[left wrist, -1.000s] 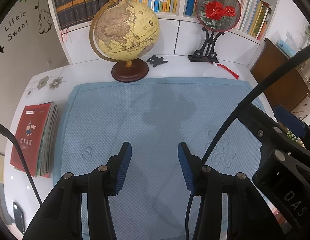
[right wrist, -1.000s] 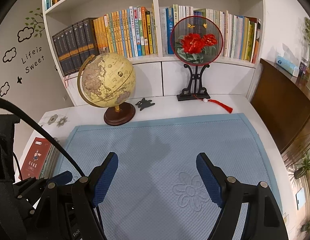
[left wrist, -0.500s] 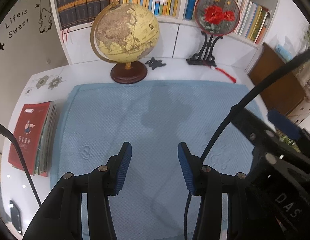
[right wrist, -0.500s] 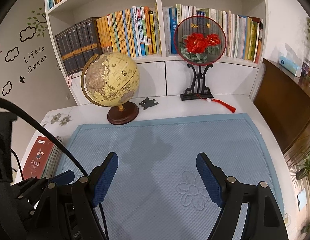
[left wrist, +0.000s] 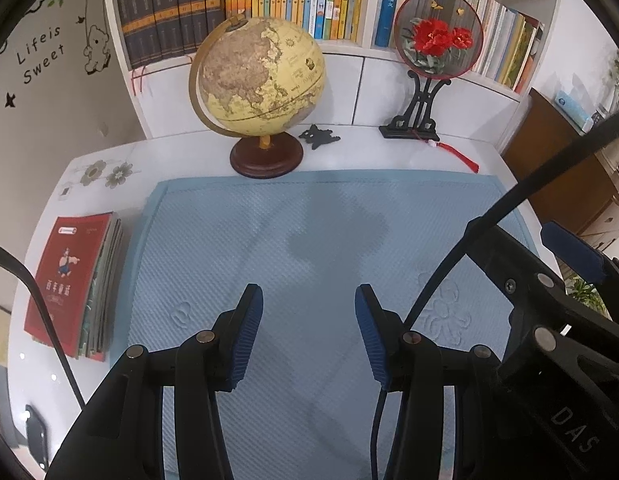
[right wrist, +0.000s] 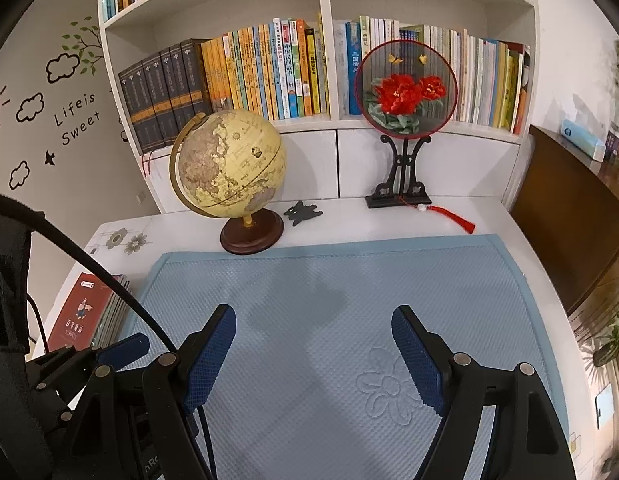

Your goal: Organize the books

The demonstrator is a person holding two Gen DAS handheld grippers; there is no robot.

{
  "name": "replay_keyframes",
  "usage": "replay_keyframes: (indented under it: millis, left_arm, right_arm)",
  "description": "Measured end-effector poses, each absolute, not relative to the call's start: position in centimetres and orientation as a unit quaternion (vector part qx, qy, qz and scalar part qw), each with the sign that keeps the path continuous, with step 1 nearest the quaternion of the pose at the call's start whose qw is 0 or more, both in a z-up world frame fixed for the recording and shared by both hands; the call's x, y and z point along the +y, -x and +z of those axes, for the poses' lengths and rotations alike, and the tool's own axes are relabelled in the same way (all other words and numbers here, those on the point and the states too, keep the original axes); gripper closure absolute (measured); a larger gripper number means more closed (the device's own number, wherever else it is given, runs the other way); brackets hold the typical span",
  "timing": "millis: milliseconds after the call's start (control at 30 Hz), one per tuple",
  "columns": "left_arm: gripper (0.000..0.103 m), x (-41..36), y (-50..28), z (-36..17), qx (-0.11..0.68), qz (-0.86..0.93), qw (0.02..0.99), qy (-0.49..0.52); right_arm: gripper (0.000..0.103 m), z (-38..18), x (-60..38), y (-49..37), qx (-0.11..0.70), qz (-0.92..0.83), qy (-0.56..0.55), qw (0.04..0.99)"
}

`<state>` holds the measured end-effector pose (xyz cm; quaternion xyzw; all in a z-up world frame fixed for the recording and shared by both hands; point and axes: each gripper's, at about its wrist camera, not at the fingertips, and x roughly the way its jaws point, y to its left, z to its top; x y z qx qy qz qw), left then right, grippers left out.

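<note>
Blue pads of my left gripper (left wrist: 309, 332) stand apart, holding nothing, above one blue mat (left wrist: 329, 240). One stack of books (left wrist: 75, 284) lies flat far left of the jaws, beside the mat; one globe (left wrist: 261, 76) stands behind. From the right view, my right gripper (right wrist: 313, 360) is spread wide and empty, with the same stack (right wrist: 89, 312) at its far left.

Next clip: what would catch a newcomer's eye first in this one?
Probably the yellow globe on its wooden base at the back of the white desk, with the round red-flower fan on a black stand to its right, both before a packed bookshelf. Next, the stack of books with a red cover on the desk's left edge, beside the blue mat under both open, empty claws.
</note>
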<state>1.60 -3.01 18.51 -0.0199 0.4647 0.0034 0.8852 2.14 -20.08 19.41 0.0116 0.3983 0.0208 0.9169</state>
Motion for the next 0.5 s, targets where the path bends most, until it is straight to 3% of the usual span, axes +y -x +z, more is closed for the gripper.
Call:
replay_keyframes:
  millis: [433,500]
  left_arm:
    - [0.048,-3.41,-1.54,18.67,0.459,0.018,0.888,-0.014]
    - [0.039,-3.34,-1.54,18.65,0.459,0.023,0.888,-0.016]
  right_arm:
    - [0.025,19.14,-19.99,-2.2,0.402,0.021,-0.012,0.915]
    - [0.025,19.13,-19.96,-2.22,0.402,0.021,-0.009,0.916]
